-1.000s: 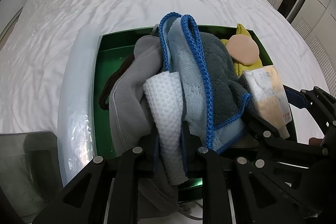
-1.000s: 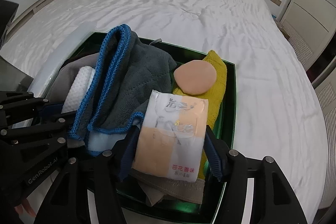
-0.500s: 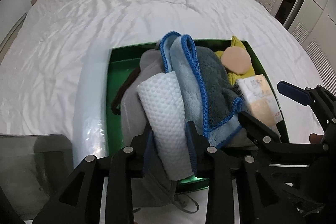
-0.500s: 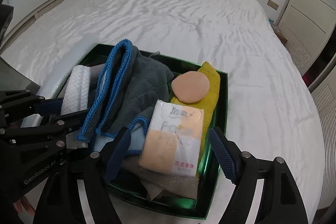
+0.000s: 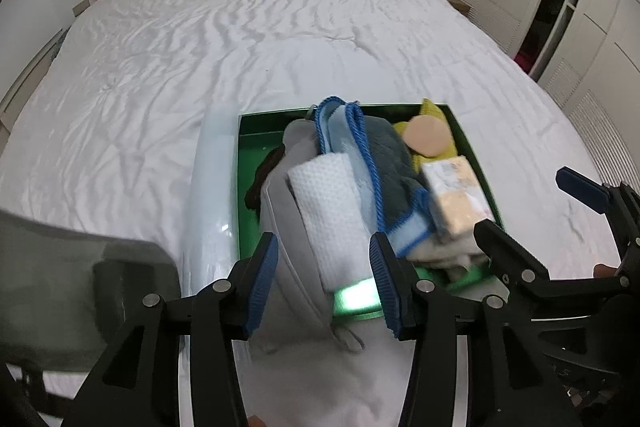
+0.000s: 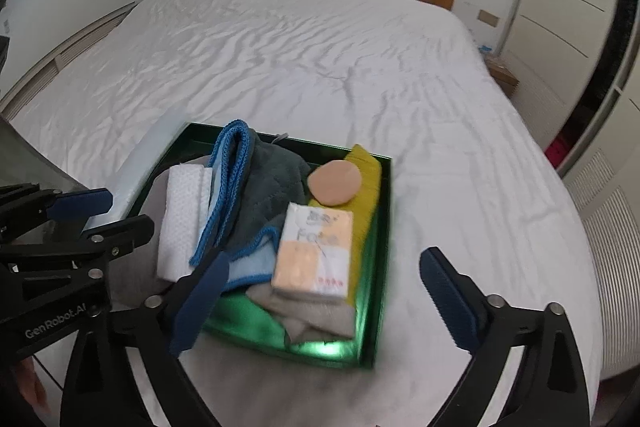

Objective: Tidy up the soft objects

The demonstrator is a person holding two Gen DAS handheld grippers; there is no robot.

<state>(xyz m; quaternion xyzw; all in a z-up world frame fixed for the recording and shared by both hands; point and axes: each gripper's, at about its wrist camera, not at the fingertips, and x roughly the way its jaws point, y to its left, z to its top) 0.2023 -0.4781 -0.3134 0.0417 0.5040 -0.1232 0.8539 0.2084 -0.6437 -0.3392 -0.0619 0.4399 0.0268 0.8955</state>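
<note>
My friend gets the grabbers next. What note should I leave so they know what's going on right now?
Left gripper: jaws just opened, holding nothing; white cloth lies below, free.
Right gripper: jaws just opened wide, holding nothing; tissue pack released.
Both lie in the green tray on the bed with the blue-edged towel, yellow cloth and round pad.
Done: everything visible is in the tray.
Left: nothing seen outside it.

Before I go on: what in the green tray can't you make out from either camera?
- Tray floor: both views, covered by cloths.
- Dark item beside the grey cloth: left view, mostly buried.
- Tissue pack print: both views, motion-blurred.
- Beige cloth beneath the pack: mostly hidden.
</note>
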